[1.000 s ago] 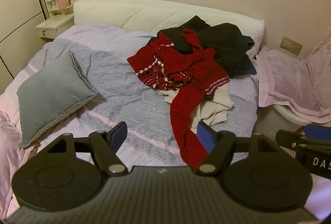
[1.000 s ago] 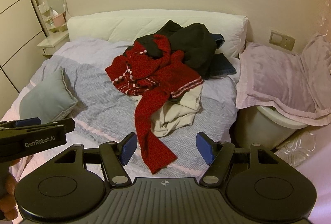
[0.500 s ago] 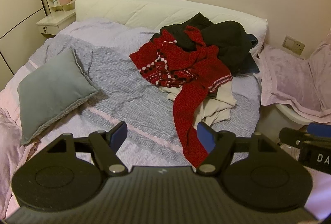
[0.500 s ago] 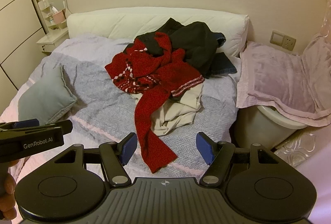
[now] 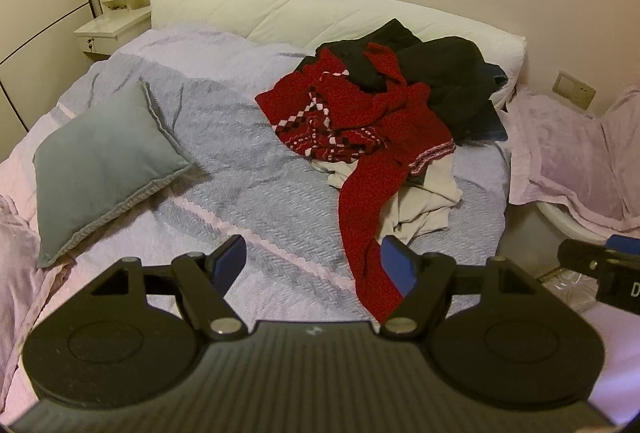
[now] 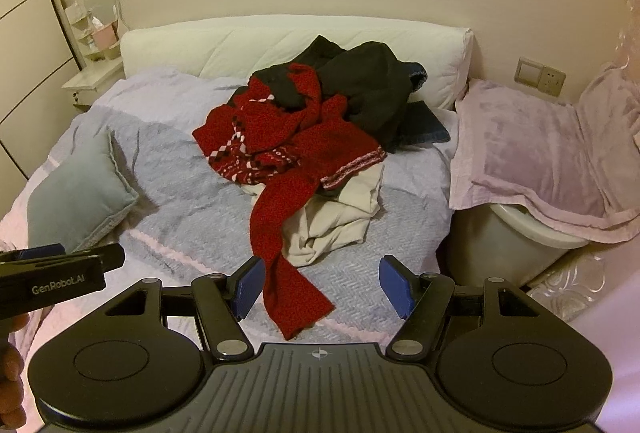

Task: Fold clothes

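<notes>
A heap of clothes lies on the bed: a red patterned sweater (image 5: 360,121) (image 6: 288,145) with one sleeve trailing toward me, a cream garment (image 5: 424,205) (image 6: 336,221) under it, and black clothes (image 5: 440,73) (image 6: 360,81) behind. My left gripper (image 5: 314,261) is open and empty, above the near bed edge, its right pad near the sleeve end. My right gripper (image 6: 320,283) is open and empty, with the sleeve end (image 6: 296,297) between its pads in view, apart from them.
A grey cushion (image 5: 100,161) (image 6: 76,197) lies on the bed's left. A lilac blanket (image 6: 532,153) drapes over a white tub (image 6: 516,241) right of the bed. A nightstand (image 5: 108,33) with a mirror stands at back left. A white headboard (image 6: 296,41) lines the far side.
Both grippers have moved slightly forward toward the bed and the clothes heap. Both stay open and empty. The clothes have not moved.
</notes>
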Motion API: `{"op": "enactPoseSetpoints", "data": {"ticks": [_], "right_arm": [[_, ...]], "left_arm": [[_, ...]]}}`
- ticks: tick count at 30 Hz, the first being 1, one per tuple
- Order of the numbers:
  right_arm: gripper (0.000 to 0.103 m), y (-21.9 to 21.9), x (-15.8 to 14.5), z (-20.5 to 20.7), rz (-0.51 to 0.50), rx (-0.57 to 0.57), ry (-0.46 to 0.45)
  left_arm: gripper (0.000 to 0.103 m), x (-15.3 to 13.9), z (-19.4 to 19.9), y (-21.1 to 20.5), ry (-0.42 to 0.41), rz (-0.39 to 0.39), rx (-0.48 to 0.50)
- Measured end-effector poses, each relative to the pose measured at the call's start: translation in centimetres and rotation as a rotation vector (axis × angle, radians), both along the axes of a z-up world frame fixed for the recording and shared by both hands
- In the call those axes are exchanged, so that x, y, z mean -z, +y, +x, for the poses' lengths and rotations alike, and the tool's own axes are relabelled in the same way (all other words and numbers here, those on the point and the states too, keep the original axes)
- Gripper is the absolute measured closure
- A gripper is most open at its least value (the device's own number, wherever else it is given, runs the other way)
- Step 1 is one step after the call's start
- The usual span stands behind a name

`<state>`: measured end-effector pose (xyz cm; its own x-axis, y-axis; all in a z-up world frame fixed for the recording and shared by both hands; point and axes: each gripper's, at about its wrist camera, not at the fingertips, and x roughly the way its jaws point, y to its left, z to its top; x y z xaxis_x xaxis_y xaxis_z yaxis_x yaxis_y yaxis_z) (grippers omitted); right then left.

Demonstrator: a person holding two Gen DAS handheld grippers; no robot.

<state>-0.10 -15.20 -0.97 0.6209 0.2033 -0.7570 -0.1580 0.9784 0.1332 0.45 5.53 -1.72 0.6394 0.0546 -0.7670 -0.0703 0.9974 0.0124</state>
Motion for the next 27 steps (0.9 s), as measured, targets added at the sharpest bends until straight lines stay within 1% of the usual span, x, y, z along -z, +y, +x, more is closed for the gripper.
{"op": "enactPoseSetpoints", "data": {"ticks": [7, 13, 21, 27], "right_arm": [[0.036, -1.0, 0.6, 1.3, 0.011, 0.004, 0.012], [0.036, -2.0, 1.8, 3.0, 0.031, 0.006, 0.032], [0.036, -2.9, 4.9, 8.0, 0.057, 0.004, 0.102], [0.036, -3.0, 8.1, 12.8, 0.089, -0.011, 0.154]], "left_arm": [[0.031, 0.3, 1.2, -0.4, 0.005, 0.002, 0.000], [0.031, 1.6, 3.0, -0.9, 0.035, -0.001, -0.003], [0.032, 4.0, 7.4, -1.2, 0.088, 0.001, -0.012], [0.032, 6.3, 12.1, -1.1, 0.122, -0.008, -0.012]]}}
